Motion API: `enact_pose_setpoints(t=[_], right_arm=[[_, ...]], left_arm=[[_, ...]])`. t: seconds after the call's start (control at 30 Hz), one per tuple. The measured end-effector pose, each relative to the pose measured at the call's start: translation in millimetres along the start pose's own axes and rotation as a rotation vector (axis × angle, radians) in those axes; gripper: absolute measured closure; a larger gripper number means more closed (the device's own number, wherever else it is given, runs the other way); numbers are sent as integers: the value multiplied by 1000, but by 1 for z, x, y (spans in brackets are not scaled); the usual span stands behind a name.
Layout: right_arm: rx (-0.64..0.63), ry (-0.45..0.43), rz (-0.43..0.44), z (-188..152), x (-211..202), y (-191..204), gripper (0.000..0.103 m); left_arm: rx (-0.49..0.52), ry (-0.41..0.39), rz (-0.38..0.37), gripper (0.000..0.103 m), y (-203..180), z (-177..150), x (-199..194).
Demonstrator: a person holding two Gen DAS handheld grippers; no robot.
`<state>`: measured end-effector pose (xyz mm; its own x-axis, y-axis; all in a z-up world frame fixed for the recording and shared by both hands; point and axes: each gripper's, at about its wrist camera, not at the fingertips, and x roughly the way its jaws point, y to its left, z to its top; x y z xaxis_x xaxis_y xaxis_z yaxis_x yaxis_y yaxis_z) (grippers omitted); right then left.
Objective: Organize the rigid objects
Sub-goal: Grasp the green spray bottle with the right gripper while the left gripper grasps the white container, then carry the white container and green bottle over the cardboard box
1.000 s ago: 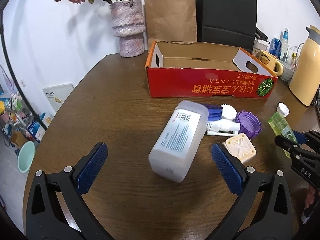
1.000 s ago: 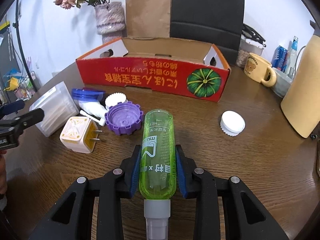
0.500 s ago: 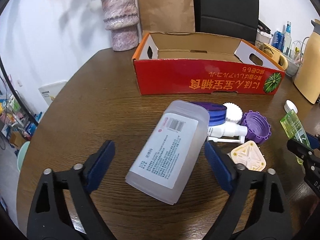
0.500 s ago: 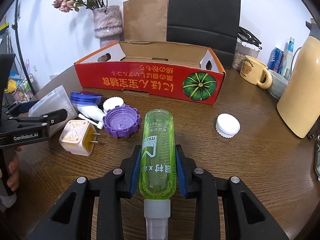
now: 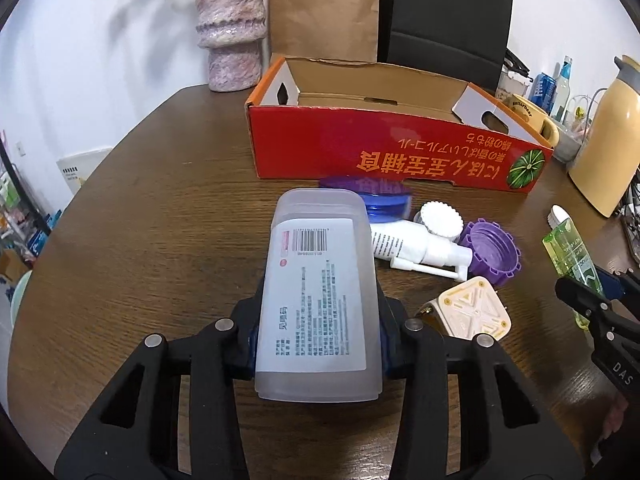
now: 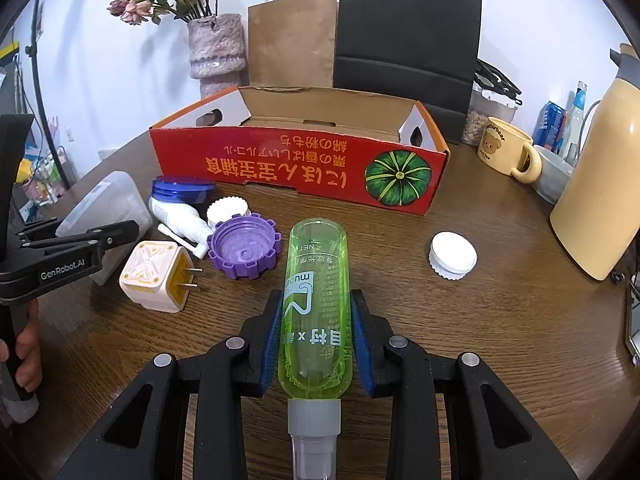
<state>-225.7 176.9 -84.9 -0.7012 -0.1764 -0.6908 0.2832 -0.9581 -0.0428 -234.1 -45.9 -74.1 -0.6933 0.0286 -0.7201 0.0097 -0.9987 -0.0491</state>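
Note:
A frosted plastic box [image 5: 320, 264] with a white barcode label lies on the brown table. My left gripper [image 5: 318, 316] is closing on the box's long sides, blue pads pressed against it. My right gripper [image 6: 316, 332] is shut on a green bottle [image 6: 316, 280], cap pointing back at the camera. Beyond stands an open red cardboard box [image 6: 296, 164], empty as far as I can see. Between them lie a purple lid [image 6: 244, 250], a white spray bottle [image 6: 180, 216], a cream plug adapter [image 6: 154, 276], a blue lid [image 6: 182, 192] and a white cap [image 6: 453, 255].
A stone-look vase [image 5: 232, 28] with dried flowers, a brown paper bag [image 5: 324, 8] and a black bag [image 5: 444, 16] stand behind the red box. A yellow jug [image 6: 596, 184], a bear mug [image 6: 504, 148] and cans crowd the right. The table's round edge curves off at left.
My left gripper moved forward and down over the frosted box, and its wide-open jaws closed onto the box's sides. The right gripper kept still with the green bottle.

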Motion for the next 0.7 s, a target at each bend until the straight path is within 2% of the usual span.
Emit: enact_pose_setpoints(t=[0.7], right_arm=[[-10, -70, -10, 0, -13, 10, 68]], left_arm=[[-37, -72, 58, 65, -1, -1, -28]])
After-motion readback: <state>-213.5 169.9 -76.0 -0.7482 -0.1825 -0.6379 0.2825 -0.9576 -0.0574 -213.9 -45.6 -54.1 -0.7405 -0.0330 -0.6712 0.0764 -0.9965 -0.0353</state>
